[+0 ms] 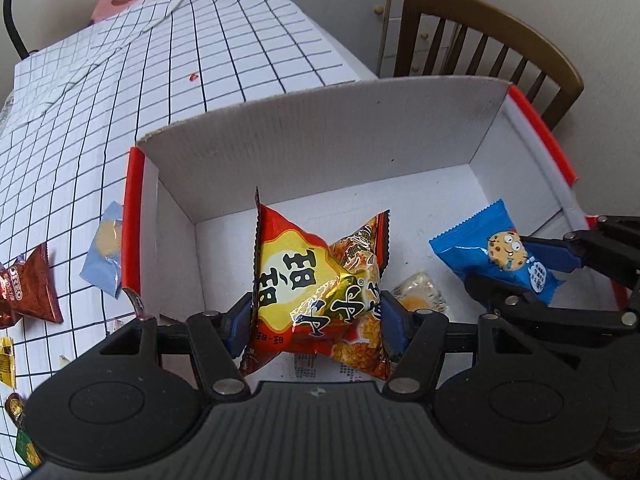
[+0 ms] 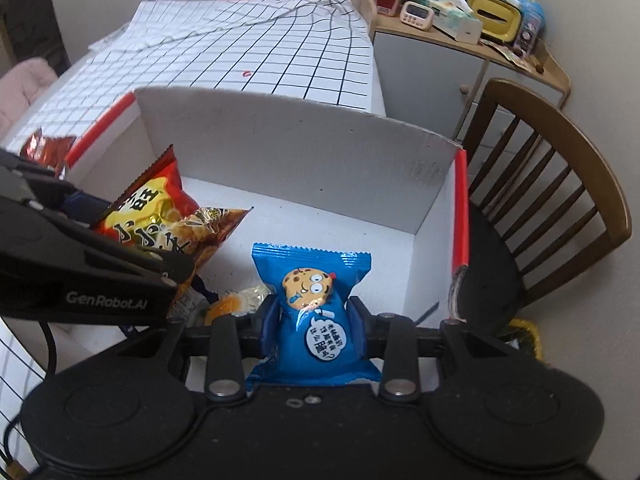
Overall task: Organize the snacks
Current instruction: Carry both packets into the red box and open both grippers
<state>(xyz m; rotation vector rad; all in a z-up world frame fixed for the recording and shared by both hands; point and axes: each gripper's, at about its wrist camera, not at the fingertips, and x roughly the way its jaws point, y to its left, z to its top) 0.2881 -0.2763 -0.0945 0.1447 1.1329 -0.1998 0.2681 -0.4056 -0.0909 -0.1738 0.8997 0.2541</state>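
Checked tablecloth (image 1: 168, 80); white box (image 1: 320, 136); crumpled red-yellow snack bag (image 1: 316, 284), blue cookie packet (image 2: 316, 316).

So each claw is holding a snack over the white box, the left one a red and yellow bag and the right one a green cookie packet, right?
Nearly. The right gripper holds a blue cookie packet, not a green one, as the right wrist view shows. The left gripper does hold the red and yellow bag over the white box.

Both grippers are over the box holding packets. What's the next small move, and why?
Probably lower a little, then open. The left gripper clamps the red-yellow snack bag and the right gripper the blue cookie packet, both above the floor of the white box, beside a small clear-wrapped snack.
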